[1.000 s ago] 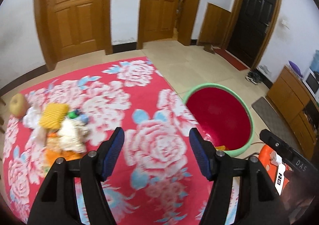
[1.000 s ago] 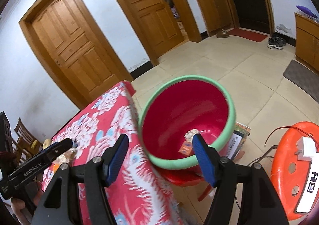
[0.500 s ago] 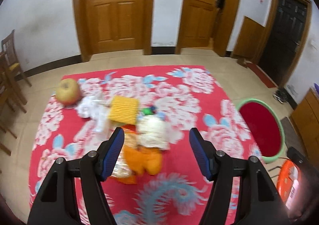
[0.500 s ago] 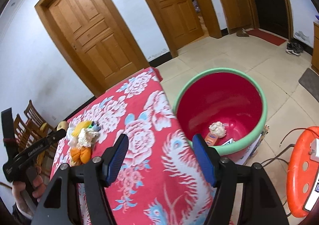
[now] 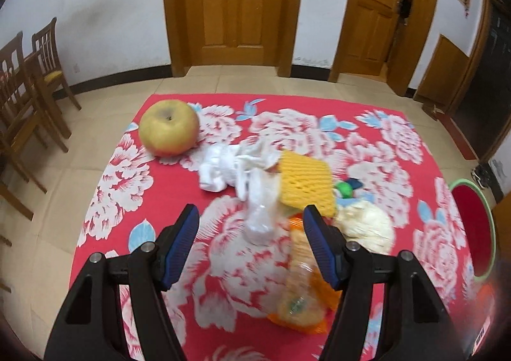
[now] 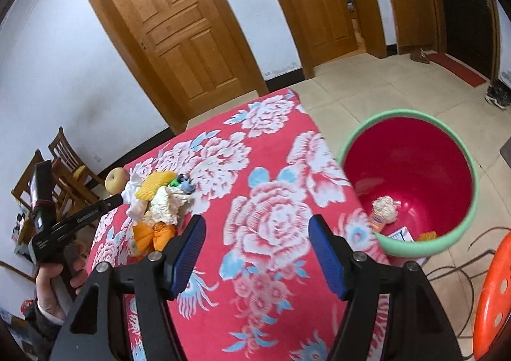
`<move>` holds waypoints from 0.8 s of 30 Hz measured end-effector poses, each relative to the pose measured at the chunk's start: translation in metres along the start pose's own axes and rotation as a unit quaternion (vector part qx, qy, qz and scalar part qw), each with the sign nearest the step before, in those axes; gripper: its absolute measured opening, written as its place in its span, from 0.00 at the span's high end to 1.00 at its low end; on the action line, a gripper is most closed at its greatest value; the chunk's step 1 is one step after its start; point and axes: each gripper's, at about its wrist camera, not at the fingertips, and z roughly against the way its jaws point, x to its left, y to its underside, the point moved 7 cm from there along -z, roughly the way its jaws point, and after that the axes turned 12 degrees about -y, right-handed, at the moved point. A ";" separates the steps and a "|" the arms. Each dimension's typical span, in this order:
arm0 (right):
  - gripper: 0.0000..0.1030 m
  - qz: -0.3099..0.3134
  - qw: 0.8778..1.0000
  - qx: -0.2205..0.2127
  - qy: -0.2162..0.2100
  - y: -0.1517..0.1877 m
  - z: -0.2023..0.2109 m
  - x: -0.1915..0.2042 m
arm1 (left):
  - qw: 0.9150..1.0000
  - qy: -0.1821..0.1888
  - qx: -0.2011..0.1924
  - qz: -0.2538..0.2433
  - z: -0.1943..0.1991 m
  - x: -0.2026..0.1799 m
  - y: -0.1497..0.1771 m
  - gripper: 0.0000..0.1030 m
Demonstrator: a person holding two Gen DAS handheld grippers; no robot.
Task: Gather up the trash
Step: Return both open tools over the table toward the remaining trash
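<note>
Blue rubber pads line the left tongs [image 5: 250, 228], which stand spread with nothing between them, tilted down over the heap of trash on the worktop [image 5: 399, 156]. Straight ahead of the gap, close under the tips, lies a crumpled clear plastic wrapper [image 5: 260, 217]; it runs away from the tongs toward a wad of white tissue [image 5: 220, 169], so its long axis lies roughly along the pointing line and not across the jaws. Just inside the right-hand pad sits an orange snack bag [image 5: 303, 290], partly hidden behind that finger, and past it a yellow foam net [image 5: 305, 183], a cream paper ball [image 5: 367, 226] and a small green and blue scrap [image 5: 346, 188]. A whole apple [image 5: 168, 127] rests apart at the far left; I judge it no trash.

The right tongs [image 6: 255, 238] are also spread and empty, hovering over bare flowered cloth between the heap [image 6: 158, 201] and the red bin [image 6: 405, 182] with its green rim, which stands beside the worktop's edge and already holds a few scraps. From that view the left hand [image 6: 54, 284] is seen right at the heap, so the left side is plainly the nearer for the next pick. The likely move is a short drop onto the wrapper or the orange bag; blur makes their edges uncertain.
</note>
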 end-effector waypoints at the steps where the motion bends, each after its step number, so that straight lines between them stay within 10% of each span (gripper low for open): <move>1: 0.33 0.003 1.000 0.004 -0.001 -0.001 -0.006 0.004 | 1.000 0.000 0.004 0.003 -0.006 0.002 -0.001 0.35; 15: 0.33 0.033 0.998 0.042 -0.014 -0.006 -0.062 0.040 | 0.999 0.029 0.035 0.006 -0.046 -0.008 0.007 0.35; 20: 0.33 0.042 0.997 0.055 -0.022 -0.005 -0.081 0.054 | 0.997 0.062 0.052 0.017 -0.053 -0.007 0.013 0.73; 24: 0.33 0.049 0.996 0.064 -0.028 -0.004 -0.092 0.064 | 0.996 0.067 0.052 0.024 -0.044 -0.001 0.017 0.74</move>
